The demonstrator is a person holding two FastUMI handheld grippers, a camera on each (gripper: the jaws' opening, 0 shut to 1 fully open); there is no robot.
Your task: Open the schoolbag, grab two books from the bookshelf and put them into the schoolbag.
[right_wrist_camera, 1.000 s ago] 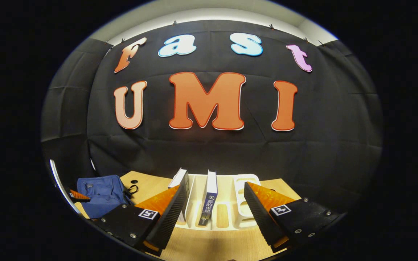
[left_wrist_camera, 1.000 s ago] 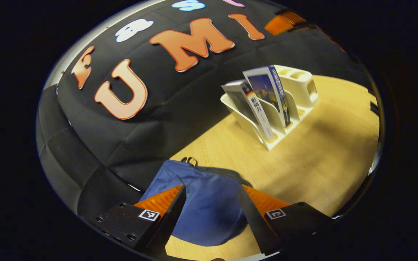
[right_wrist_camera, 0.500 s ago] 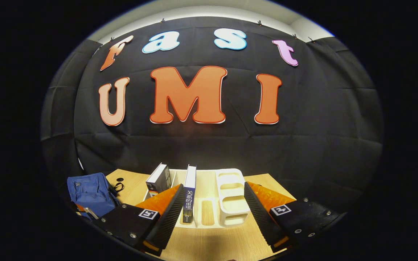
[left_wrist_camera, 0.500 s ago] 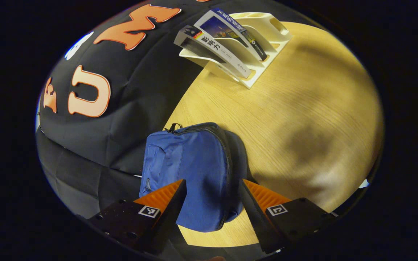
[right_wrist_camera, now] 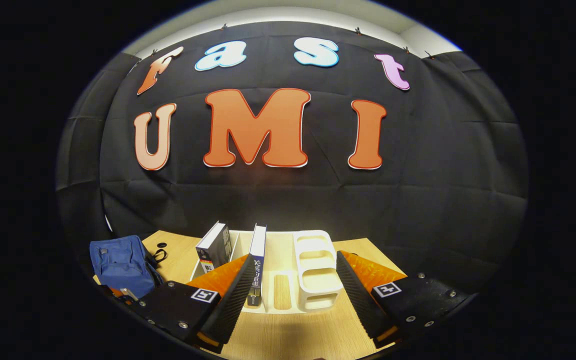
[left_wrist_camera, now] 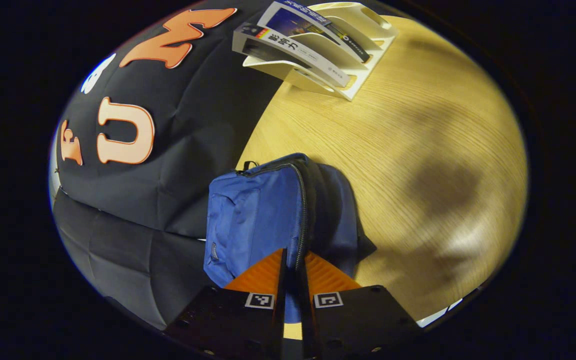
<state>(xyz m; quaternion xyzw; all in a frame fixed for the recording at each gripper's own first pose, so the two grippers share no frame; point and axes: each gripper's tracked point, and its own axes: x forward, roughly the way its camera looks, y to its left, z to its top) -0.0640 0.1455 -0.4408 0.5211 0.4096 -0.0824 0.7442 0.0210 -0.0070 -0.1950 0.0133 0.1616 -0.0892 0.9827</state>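
The blue schoolbag (left_wrist_camera: pixel 253 210) lies on the wooden table (left_wrist_camera: pixel 418 150) by the booth wall, its zipper line running toward me. My left gripper (left_wrist_camera: pixel 293 270) is shut on the bag's near edge, with the zipper seam pinched between both fingers. Far off, the white bookshelf (left_wrist_camera: pixel 363 85) holds a grey book (left_wrist_camera: pixel 293 50) and a blue book (left_wrist_camera: pixel 313 22), both leaning. In the right gripper view, the right gripper (right_wrist_camera: pixel 293 285) stands open just in front of the bookshelf (right_wrist_camera: pixel 313 270). The grey book (right_wrist_camera: pixel 215 245) and the blue book (right_wrist_camera: pixel 258 245) stand in its left slots, and the schoolbag (right_wrist_camera: pixel 118 265) is at far left.
The black cloth wall runs close behind the bag and the shelf. A wide stretch of bare wood (left_wrist_camera: pixel 443 200) lies between the bag and the bookshelf. Small dark items (right_wrist_camera: pixel 160 246) rest on the table beside the bag.
The left gripper went from wide open over the bag to shut on its zipper edge, after tilting down toward it. The right gripper drifted slightly and stayed open.
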